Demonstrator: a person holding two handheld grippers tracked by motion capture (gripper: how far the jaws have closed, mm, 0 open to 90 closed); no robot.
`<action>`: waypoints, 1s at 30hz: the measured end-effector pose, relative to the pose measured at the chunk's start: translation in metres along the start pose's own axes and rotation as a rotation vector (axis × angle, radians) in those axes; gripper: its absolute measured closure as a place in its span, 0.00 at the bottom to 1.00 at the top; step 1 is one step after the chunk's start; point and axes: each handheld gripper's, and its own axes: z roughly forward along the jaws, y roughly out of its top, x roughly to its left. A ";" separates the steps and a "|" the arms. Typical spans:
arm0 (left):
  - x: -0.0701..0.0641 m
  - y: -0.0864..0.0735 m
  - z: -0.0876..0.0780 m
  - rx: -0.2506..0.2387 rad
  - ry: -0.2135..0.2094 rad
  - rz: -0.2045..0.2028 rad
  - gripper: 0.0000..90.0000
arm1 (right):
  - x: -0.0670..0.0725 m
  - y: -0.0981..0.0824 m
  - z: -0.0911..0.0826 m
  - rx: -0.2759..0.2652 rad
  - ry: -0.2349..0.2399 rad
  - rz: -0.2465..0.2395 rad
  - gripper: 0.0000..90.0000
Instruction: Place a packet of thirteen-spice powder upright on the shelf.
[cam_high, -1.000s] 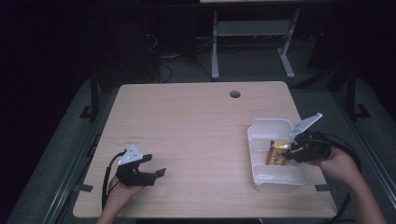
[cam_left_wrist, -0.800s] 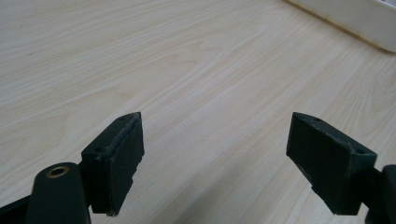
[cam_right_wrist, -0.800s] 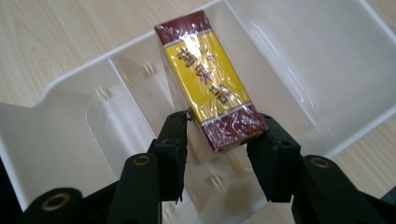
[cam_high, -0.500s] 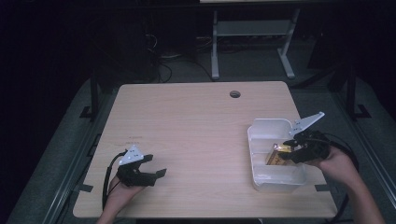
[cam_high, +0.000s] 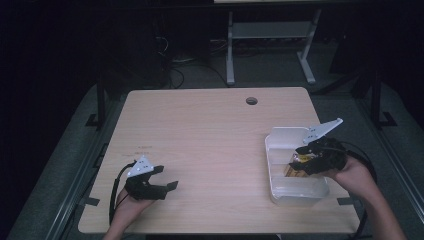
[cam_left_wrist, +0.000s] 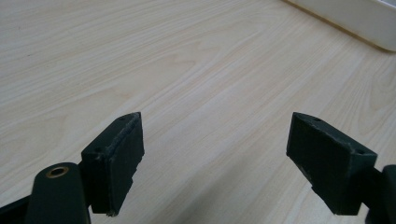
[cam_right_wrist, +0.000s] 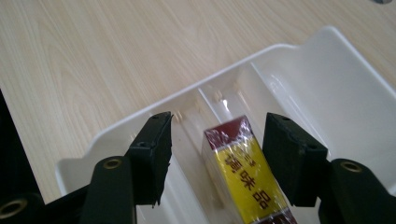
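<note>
packet (cam_right_wrist: 243, 172) in tray (cam_right_wrist: 327, 60) | right gripper (cam_right_wrist: 217, 154) jaws just opening, clear | left gripper (cam_left_wrist: 215, 158) jaws wide, empty

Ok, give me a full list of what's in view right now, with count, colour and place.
Table: one, light wood with a round hole near the far edge, centre of the high view.
Tray: one, white, divided into compartments, on the table's right side.
Packet: one, yellow and dark red with printed characters, wrapped in clear film, lying in the tray.
Metal stand: one, grey, on the floor beyond the table.
Left tool: one, black, near the table's front left corner, jaws open over bare wood.
Right tool: one, black, over the tray; jaws have just been opening, the packet between them with a gap on each side.
Hands: two, one on each tool.
</note>
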 end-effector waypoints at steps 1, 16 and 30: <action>0.000 0.000 0.000 0.000 0.000 0.000 0.21 | 0.001 0.002 0.000 -0.006 0.001 0.005 0.46; 0.000 0.000 -0.001 0.000 -0.002 0.005 0.21 | 0.018 0.030 0.014 -0.038 0.034 -0.030 0.44; 0.000 0.000 -0.002 0.001 0.002 0.011 0.21 | 0.040 0.044 0.033 -0.068 0.091 -0.019 0.42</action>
